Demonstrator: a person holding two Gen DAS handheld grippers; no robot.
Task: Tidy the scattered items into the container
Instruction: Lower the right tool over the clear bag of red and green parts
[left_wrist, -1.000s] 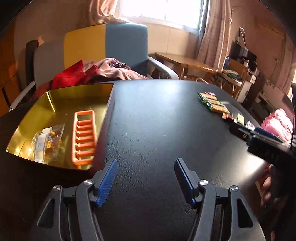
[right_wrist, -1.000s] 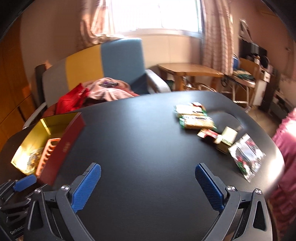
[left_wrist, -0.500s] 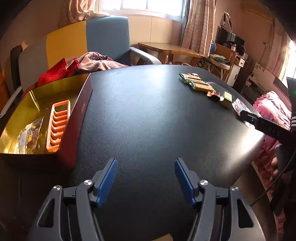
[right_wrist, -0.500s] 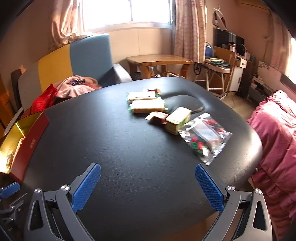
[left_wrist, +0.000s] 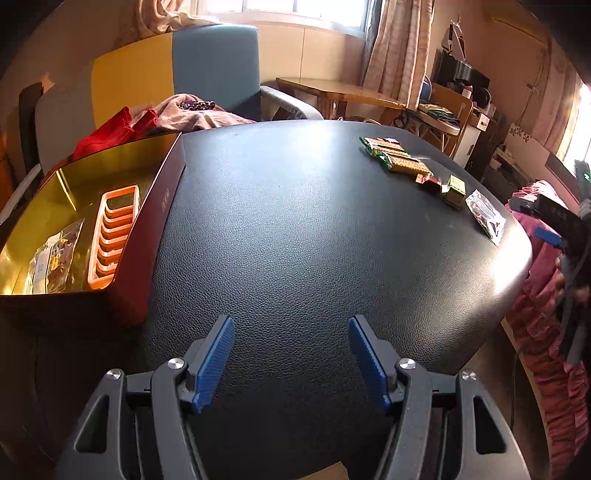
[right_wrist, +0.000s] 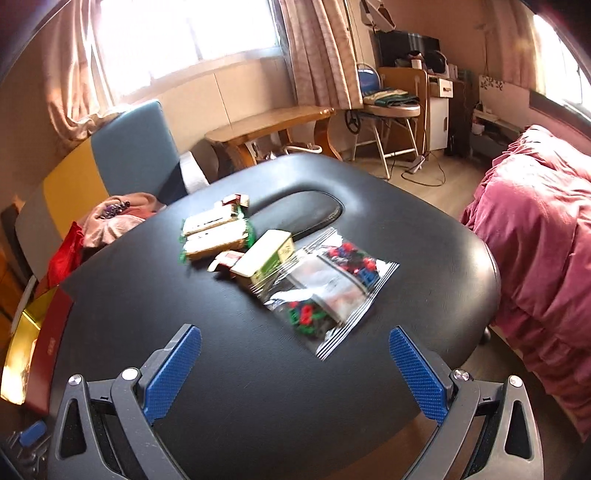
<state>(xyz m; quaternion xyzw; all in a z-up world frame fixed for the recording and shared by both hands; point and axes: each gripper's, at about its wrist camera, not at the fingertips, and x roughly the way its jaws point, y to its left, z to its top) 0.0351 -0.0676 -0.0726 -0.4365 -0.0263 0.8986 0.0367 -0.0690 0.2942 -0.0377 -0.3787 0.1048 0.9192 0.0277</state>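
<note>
A gold-lined red box (left_wrist: 162, 199) stands at the table's left and holds an orange tray (left_wrist: 114, 236) and a clear packet (left_wrist: 55, 254). Scattered items lie at the right: a zip bag of coloured pieces (right_wrist: 332, 291), a small green and cream carton (right_wrist: 266, 258), a small red packet (right_wrist: 225, 260) and green-wrapped biscuit packs (right_wrist: 218, 236). My left gripper (left_wrist: 291, 358) is open and empty over the near table edge. My right gripper (right_wrist: 295, 373) is open wide and empty, just short of the zip bag.
The black padded table (left_wrist: 295, 229) drops off at the right toward a pink bed cover (right_wrist: 535, 236). A blue and yellow armchair with clothes (left_wrist: 177, 92) stands behind the box. A wooden table (right_wrist: 269, 118) and chairs stand further back.
My right gripper has swung right, from the table's middle toward the scattered items, so the zip bag now lies close ahead. My left gripper has drawn back and up from the box.
</note>
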